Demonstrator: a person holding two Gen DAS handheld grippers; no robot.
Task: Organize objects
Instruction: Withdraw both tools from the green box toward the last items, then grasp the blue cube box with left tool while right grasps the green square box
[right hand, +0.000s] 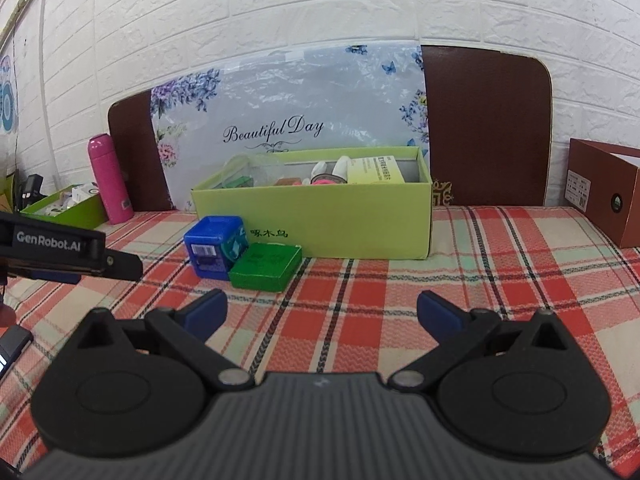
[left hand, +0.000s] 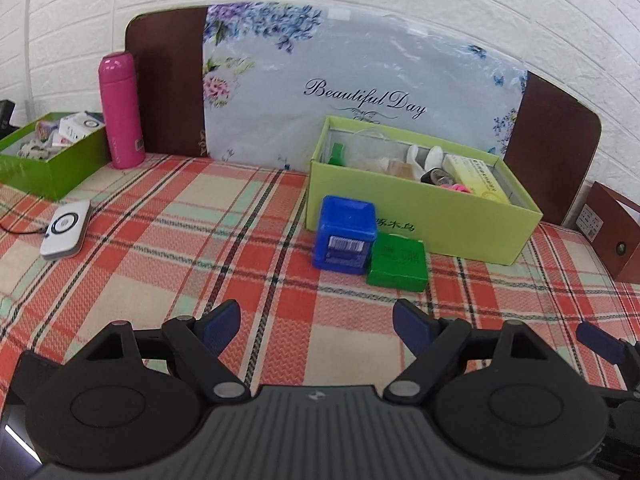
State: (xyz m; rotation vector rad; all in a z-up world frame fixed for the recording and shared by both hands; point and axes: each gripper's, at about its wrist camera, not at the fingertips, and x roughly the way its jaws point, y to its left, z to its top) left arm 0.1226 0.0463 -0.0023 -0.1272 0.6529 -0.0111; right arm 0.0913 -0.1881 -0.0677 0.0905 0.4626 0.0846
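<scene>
A blue box [left hand: 346,234] with a barcode label stands on the plaid cloth, touching a flat green box [left hand: 398,261] on its right. Both sit just in front of an open light-green carton [left hand: 420,216] holding several small items. My left gripper [left hand: 316,322] is open and empty, hovering short of the two boxes. In the right wrist view the blue box [right hand: 214,246], green box [right hand: 266,266] and carton [right hand: 320,216] lie ahead to the left. My right gripper [right hand: 322,312] is open and empty. The left gripper's body [right hand: 60,248] shows at the left edge.
A pink bottle [left hand: 121,110] stands at the back left beside a dark-green box [left hand: 48,152] of small items. A white device [left hand: 66,229] with a cable lies on the cloth. A brown box [right hand: 604,192] sits at the right. A floral headboard [left hand: 360,80] backs the surface.
</scene>
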